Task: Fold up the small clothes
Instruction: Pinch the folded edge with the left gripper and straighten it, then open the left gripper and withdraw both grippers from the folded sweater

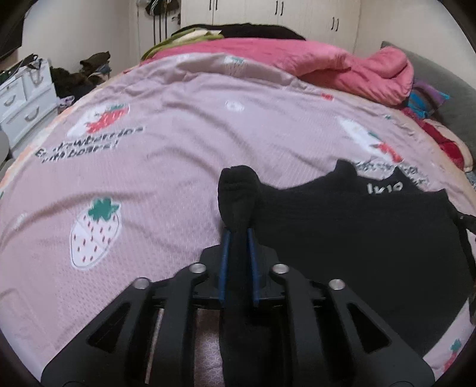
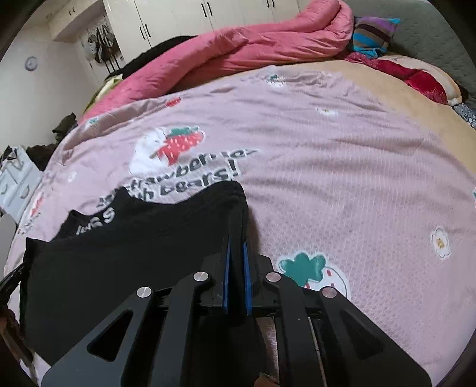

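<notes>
Black garment (image 1: 372,238) lay spread on the bed (image 1: 178,178) w/ strawberry cover — left tongs (image 1: 238,208) & right tongs (image 2: 236,238) each pinched an end. Best carried level, edges matched — no slack.

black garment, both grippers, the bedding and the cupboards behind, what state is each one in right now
black garment: stretched between both grippers, partly lying on the bedspread
left gripper: shut on a bunched edge of the garment
right gripper: shut on the opposite edge
strawberry bedspread: spread over the bed, lightly wrinkled
pink quilt: rumpled in a heap at the far side
wardrobe doors: closed
</notes>
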The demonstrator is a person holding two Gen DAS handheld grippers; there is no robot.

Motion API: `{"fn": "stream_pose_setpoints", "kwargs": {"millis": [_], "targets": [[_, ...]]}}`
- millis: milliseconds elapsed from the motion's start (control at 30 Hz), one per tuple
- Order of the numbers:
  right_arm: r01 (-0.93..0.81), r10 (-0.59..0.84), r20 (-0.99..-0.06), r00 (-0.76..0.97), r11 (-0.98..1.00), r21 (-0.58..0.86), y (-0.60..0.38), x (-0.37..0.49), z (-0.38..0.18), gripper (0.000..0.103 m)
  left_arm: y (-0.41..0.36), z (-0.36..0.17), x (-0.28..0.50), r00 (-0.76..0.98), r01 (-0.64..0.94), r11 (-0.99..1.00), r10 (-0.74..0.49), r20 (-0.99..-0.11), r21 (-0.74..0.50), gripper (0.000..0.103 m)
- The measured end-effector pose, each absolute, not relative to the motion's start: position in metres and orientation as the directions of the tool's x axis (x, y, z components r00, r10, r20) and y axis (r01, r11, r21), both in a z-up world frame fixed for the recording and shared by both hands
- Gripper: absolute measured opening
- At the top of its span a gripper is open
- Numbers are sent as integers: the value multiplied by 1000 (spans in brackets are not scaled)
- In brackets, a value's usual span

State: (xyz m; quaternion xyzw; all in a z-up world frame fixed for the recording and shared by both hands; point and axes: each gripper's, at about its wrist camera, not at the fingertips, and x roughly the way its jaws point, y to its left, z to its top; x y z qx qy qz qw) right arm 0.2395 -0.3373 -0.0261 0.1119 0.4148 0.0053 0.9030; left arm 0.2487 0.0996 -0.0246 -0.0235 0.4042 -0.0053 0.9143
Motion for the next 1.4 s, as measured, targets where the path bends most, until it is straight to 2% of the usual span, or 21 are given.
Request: {"fn": "stream_pose_setpoints", "kwargs": {"millis": [67, 133, 333, 467, 533, 700, 800, 867, 967, 1133, 1400], "targets": [[96, 82, -753, 653, 977, 190, -338, 237, -26, 14, 101, -26, 246, 672, -24, 998, -21, -740, -50, 17], [113, 66, -756, 651, 977, 183, -339, 233, -27, 25, 101, -26, 243, 670, -29, 998, -19, -742, -52, 18], [143, 44, -763, 645, 974, 176, -345, 221, -26, 43, 98, -26, 237, 659, -32, 998, -25, -752, -61, 26], [160, 48, -768, 639, 968, 193, -349, 215, -25, 50, 95, -26, 231, 655, -26, 997, -35, -755, -68, 32], [166, 53, -770, 636, 965, 203, -351, 210, -25, 56, 94, -26, 228, 653, -21, 998, -36, -756, -66, 36], [172, 71, -775, 627, 958, 227, -353, 196, -22, 61, 92, -28, 216, 641, -19, 997, -41, -767, -69, 44], [164, 74, -766, 638, 959, 230, -350, 187, -16, 69, 92, -27, 208, 634, -16, 998, -37, -772, -60, 50], [149, 77, -757, 649, 963, 225, -346, 182, -9, 71, 93, -27, 203, 628, -16, 998, -35, -778, -58, 58], [121, 85, -737, 671, 968, 221, -338, 175, 0, 75, 98, -25, 195, 616, -19, 997, -50, -787, -79, 63], [54, 130, -718, 684, 972, 228, -319, 164, 9, 87, 98, -18, 184, 604, -12, 995, -73, -794, -101, 73], [15, 147, -691, 708, 975, 222, -309, 137, 16, 97, 86, -10, 160, 612, 41, 990, -130, -780, -133, 80]]}}
